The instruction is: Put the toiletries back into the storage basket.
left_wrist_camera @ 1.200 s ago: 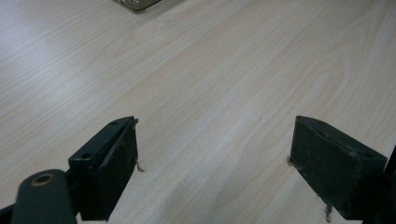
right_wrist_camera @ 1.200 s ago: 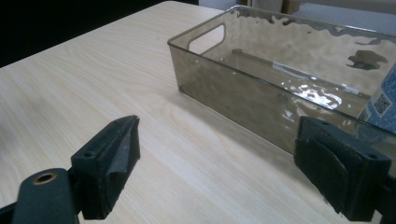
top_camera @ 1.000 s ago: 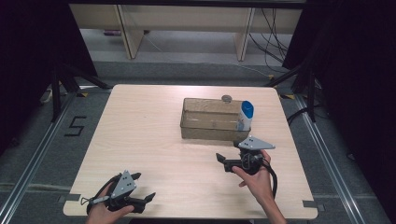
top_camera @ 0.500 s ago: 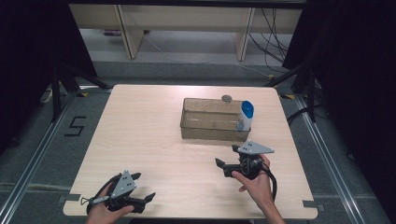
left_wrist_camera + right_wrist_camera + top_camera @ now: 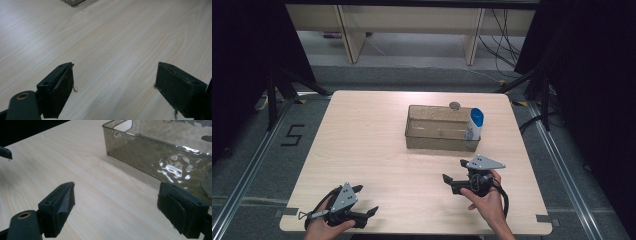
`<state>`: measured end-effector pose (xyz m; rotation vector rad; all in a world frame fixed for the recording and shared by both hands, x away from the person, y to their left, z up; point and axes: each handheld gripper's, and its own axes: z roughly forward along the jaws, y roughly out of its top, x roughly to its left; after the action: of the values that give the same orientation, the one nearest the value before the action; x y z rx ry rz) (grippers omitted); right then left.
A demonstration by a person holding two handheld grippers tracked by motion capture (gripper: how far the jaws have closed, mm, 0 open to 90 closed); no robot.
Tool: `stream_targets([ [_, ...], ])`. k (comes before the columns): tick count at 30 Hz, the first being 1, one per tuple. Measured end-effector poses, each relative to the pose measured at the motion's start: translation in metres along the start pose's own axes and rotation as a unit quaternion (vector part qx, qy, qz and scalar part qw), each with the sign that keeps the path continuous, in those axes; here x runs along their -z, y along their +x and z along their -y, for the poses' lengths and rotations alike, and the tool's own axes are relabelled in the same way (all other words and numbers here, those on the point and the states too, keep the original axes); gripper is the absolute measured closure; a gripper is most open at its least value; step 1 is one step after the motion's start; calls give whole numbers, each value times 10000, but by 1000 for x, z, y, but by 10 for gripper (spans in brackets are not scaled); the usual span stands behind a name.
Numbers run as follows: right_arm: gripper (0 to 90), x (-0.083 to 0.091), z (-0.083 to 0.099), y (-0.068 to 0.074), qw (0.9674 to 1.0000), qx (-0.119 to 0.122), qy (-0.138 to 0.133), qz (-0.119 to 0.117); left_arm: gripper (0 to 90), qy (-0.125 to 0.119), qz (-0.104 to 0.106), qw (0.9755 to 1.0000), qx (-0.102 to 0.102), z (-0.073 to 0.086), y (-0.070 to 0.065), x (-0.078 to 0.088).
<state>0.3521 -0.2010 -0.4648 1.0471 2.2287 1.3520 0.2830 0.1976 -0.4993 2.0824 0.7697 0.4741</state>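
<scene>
- While both grippers sit low near my edge of the wooden table (image 5: 362, 135), nothing is held: the left gripper (image 5: 362, 216) has its jaws spread wide over bare wood, and the right gripper (image 5: 452, 182) is just as wide, its jaws empty.
- The things nearest my right gripper are the smoky clear plastic bin (image 5: 439, 142) and the white bottle with a blue cap (image 5: 474, 124), which stands upright in the bin's right end. A small round grey object (image 5: 454, 105) sits at the bin's far rim; I cannot tell what it is.
- In the right gripper view the bin's near wall (image 5: 160, 162) lies just ahead and to the right of my jaws, so I judge the step in hand to be an approach toward the bin.
- To do it well, I would lift the right gripper above the rim before moving in, keep the jaws wide, and come down over the bottle from above rather than pushing through the wall.
- Room is generous on the left and centre of the table. The right table edge is near my right hand, so I would keep swings inward. The left gripper is well apart from the bin and can stay put.
</scene>
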Motion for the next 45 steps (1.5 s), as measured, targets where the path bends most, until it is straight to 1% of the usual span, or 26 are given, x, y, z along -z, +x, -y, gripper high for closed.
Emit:
stream_targets([
  [1, 158, 0, 0, 1, 10000, 27, 21, 1, 148, -5, -3, 10000, 12, 0, 0, 0],
  [2, 158, 0, 2, 4, 9998, -196, 31, -53, 148, -9, -6, 10000, 7, 0, 0, 0],
  [3, 158, 0, 2, 2, 9999, -37, 30, -89, 149, -41, -3, 10000, -2, 0, 0, -1],
  [7, 158, 0, 5, 3, 9999, -82, 9, -128, 148, -21, 7, 10000, 35, 0, -1, 0],
  [8, 158, 2, 5, 5, 9998, -158, 87, -90, 148, -19, 14, 10000, 28, 0, -1, 0],
  [9, 158, 1, 6, 3, 10000, -20, 23, -70, 148, -39, 14, 10000, -10, 0, 0, -1],
  [11, 158, 3, 7, 5, 9998, -145, 85, -63, 148, -33, 7, 10000, 60, 0, -1, 0],
  [12, 158, 2, 8, 6, 9998, -192, 18, -99, 148, -29, 6, 10000, 57, 0, -1, 0],
  [13, 158, 3, 7, 5, 9998, -81, 19, -155, 148, -14, -4, 10000, 49, 0, -1, 1],
  [14, 158, 4, 8, 5, 10000, -9, 33, -87, 148, -18, -2, 10000, 46, 0, -1, 0],
  [15, 158, 4, 9, 8, 9997, -175, 31, -150, 148, -22, -5, 10000, 55, 0, -1, 0],
  [17, 158, 6, 9, 7, 9999, -20, 45, -122, 148, -32, 5, 10000, 55, 0, -1, 0],
  [19, 158, 6, 11, 9, 9997, -74, 37, -216, 149, -21, -4, 10000, 50, 0, -1, 0],
  [22, 158, 10, 12, 10, 9998, -20, 63, -163, 148, -20, 1, 10000, 49, 0, -1, 0],
  [24, 158, 11, 14, 10, 9998, -59, 46, -203, 148, -69, 28, 9999, 75, 0, -1, 0],
  [25, 158, 11, 15, 11, 9994, -191, 64, -298, 149, -69, 26, 9999, 74, 0, -1, 0],
  [29, 158, 15, 19, 13, 9992, -270, 98, -282, 148, -30, -4, 10000, 61, 0, -1, 0],
  [30, 157, 16, 20, 11, 9996, -117, 53, -239, 148, -41, 24, 10000, 60, 0, -1, 0],
  [31, 157, 18, 21, 12, 9993, -252, 128, -245, 148, -64, 28, 9999, 84, 0, -1, 0],
  [32, 158, 18, 22, 11, 9997, -118, 71, -216, 148, -70, 29, 9999, 91, 0, -1, 0],
  [33, 158, 19, 23, 10, 9996, -127, 53, -262, 148, -72, 24, 9999, 92, 0, -1, 0],
  [36, 157, 22, 26, 13, 9989, -353, 91, -290, 148, -81, 18, 9999, 107, 0, -1, 0],
  [37, 157, 23, 26, 11, 9995, -186, 54, -240, 148, -74, 14, 9999, 99, 0, -1, 0],
  [40, 157, 26, 29, 13, 9993, -264, 123, -238, 148, -48, 6, 9999, 102, 0, -1, 0],
  [41, 157, 25, 30, 11, 9996, -179, 51, -232, 148, -50, 7, 9999, 100, 0, -1, 0],
  [45, 157, 30, 32, 11, 9993, -228, 102, -273, 148, -58, 11, 9999, 108, 0, -1, 0],
])
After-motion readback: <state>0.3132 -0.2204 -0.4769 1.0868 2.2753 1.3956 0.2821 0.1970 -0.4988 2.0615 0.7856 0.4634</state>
